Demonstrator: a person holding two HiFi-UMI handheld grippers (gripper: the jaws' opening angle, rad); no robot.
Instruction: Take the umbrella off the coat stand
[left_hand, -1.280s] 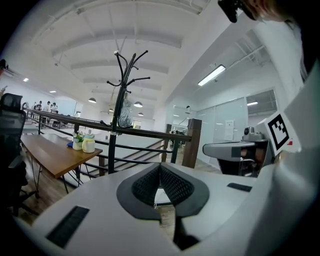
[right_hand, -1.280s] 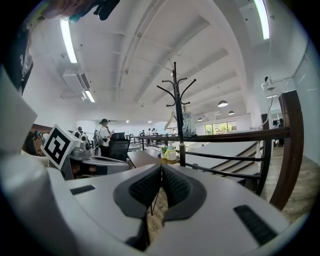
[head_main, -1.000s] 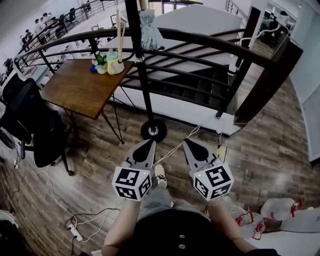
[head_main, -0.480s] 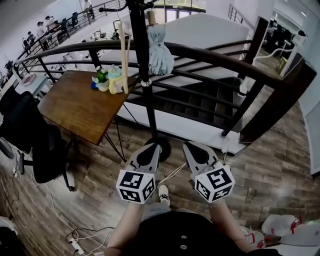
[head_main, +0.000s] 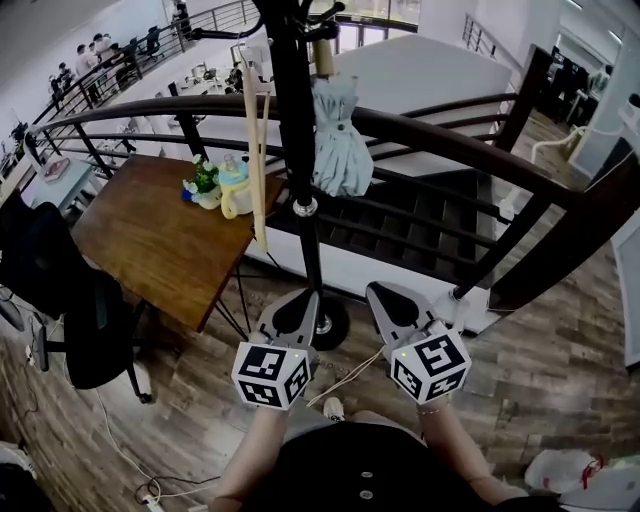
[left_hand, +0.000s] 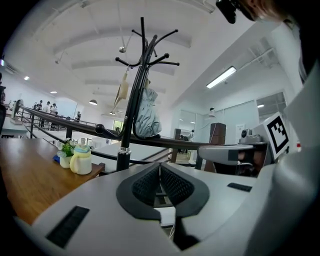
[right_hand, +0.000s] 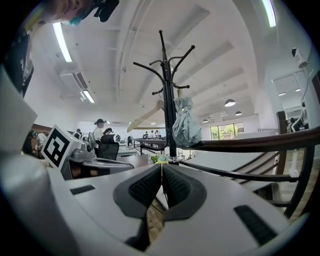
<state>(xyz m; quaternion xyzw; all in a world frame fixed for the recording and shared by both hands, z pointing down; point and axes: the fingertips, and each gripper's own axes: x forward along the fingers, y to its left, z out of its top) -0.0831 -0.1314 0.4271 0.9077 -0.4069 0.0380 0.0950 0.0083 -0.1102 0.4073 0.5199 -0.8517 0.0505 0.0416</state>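
Note:
The black coat stand (head_main: 297, 150) rises just beyond both grippers, its round base (head_main: 328, 325) on the wood floor between them. A folded pale blue-grey umbrella (head_main: 337, 140) hangs from a hook on the stand's right side. It shows up high in the left gripper view as the umbrella (left_hand: 147, 112) and in the right gripper view as the umbrella (right_hand: 186, 122). My left gripper (head_main: 303, 297) and right gripper (head_main: 380, 292) are side by side, low, pointing at the stand, both shut and empty. The umbrella is well above and beyond them.
A wooden hanger (head_main: 257, 150) dangles on the stand's left side. A dark curved railing (head_main: 450, 140) with stairs behind it runs past the stand. To the left are a wooden table (head_main: 150, 230) with a yellow bottle (head_main: 232, 188) and a black chair (head_main: 60, 290). Cables lie on the floor.
Both grippers have moved forward together toward the coat stand. The stand and the umbrella now look larger and closer, and the base sits right between the jaws' tips. Both stay shut.

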